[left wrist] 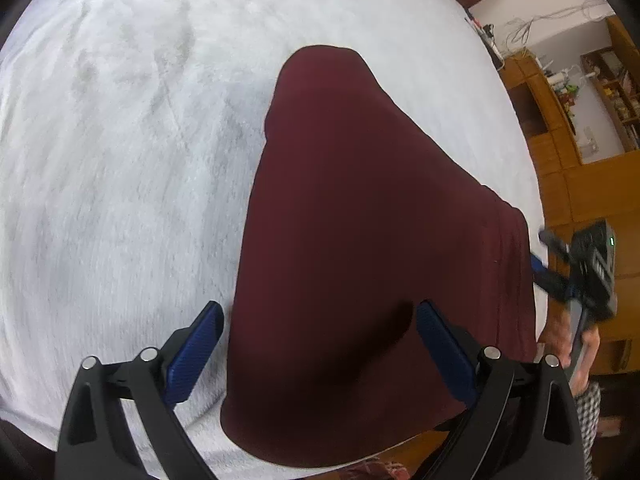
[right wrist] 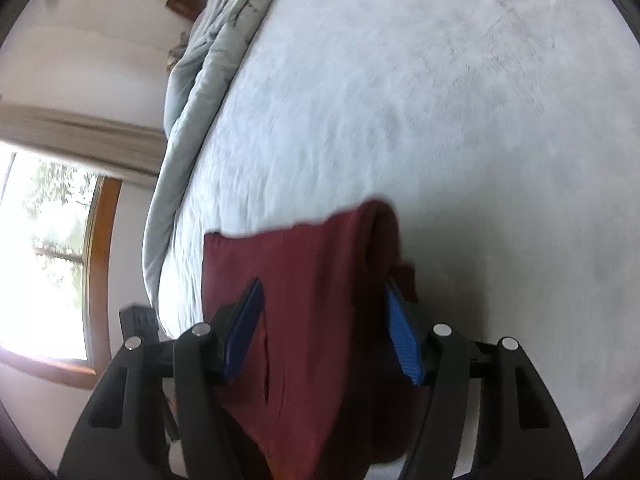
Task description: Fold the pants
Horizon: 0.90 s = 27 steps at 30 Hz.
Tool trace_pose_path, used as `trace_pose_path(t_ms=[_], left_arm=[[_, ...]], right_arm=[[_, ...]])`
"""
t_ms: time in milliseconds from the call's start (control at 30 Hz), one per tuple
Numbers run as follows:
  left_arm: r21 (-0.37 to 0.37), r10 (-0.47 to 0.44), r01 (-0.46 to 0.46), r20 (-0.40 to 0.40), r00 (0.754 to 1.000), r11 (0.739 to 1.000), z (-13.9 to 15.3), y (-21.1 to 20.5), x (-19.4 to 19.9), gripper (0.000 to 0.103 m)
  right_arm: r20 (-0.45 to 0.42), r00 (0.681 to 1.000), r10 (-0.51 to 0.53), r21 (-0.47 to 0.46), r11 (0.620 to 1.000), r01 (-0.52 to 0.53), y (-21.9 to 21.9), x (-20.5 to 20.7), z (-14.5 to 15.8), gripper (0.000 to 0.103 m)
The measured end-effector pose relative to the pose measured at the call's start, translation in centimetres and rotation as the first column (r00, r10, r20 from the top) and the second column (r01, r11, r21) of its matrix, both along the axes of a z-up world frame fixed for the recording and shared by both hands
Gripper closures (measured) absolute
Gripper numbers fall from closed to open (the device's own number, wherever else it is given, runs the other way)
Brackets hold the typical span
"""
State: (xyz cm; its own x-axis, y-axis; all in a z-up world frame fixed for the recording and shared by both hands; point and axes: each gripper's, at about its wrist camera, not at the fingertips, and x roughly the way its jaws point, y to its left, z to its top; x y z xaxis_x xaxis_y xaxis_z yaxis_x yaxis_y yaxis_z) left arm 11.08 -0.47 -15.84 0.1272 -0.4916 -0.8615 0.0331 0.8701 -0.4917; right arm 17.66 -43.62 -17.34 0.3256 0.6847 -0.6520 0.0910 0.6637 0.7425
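Dark maroon pants (left wrist: 360,220) lie lengthwise on a white fuzzy bed cover (left wrist: 120,160), with the near end hanging over the bed's edge. My left gripper (left wrist: 320,332) is open wide above that near end. Its left finger is over bare cover and its right finger over the cloth. In the right wrist view the pants (right wrist: 320,280) lie folded in a band between the blue fingers of my right gripper (right wrist: 324,332), which stands open, the pads not pressing the cloth. The right gripper (left wrist: 540,252) also shows at the pants' right edge.
A crumpled grey duvet (right wrist: 200,80) runs along the bed's far side, beside a window (right wrist: 48,260). Wooden cabinets (left wrist: 560,152) stand beyond the bed. A person's hand (left wrist: 560,332) holds the right gripper's handle. The cover (right wrist: 480,120) stretches wide beyond the pants.
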Motion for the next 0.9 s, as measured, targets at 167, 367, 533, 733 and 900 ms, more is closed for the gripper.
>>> trace_pose_path(t_ms=[167,367,533,733,900], left_arm=[[0.062,-0.028,0.025,0.039,0.999,0.998,0.2,-1.0,-0.5,0.006],[0.145,-0.084,0.067,0.117,0.990,0.987,0.5,-3.0,-1.2,0.006],[0.080,-0.044,0.039,0.066,0.997,0.996,0.6,-1.3,-1.6,0.006],[0.017,-0.001,0.000,0.029,1.000,1.000,0.6,1.8,-3.5,0.006],[0.003,-0.014,0.014,0.030,0.999,1.000,-0.2,1.5,-4.5,0.006]], right_arm=[[-0.010,0.999,0.037,-0.022,0.999,-0.038,0.1,2.3,-0.9,0.086],[-0.050,0.999,-0.005,-0.142,0.990,-0.002,0.2,2.5,-2.4,0.092],[-0.010,0.999,-0.046,-0.082,0.996,0.045,-0.3,0.6,-0.9,0.072],[0.018,1.000,-0.021,-0.012,1.000,0.021,-0.5,-7.0,1.5,0.053],[-0.035,0.999,0.023,-0.008,1.000,-0.023,1.8,-11.6,0.6,0.051]])
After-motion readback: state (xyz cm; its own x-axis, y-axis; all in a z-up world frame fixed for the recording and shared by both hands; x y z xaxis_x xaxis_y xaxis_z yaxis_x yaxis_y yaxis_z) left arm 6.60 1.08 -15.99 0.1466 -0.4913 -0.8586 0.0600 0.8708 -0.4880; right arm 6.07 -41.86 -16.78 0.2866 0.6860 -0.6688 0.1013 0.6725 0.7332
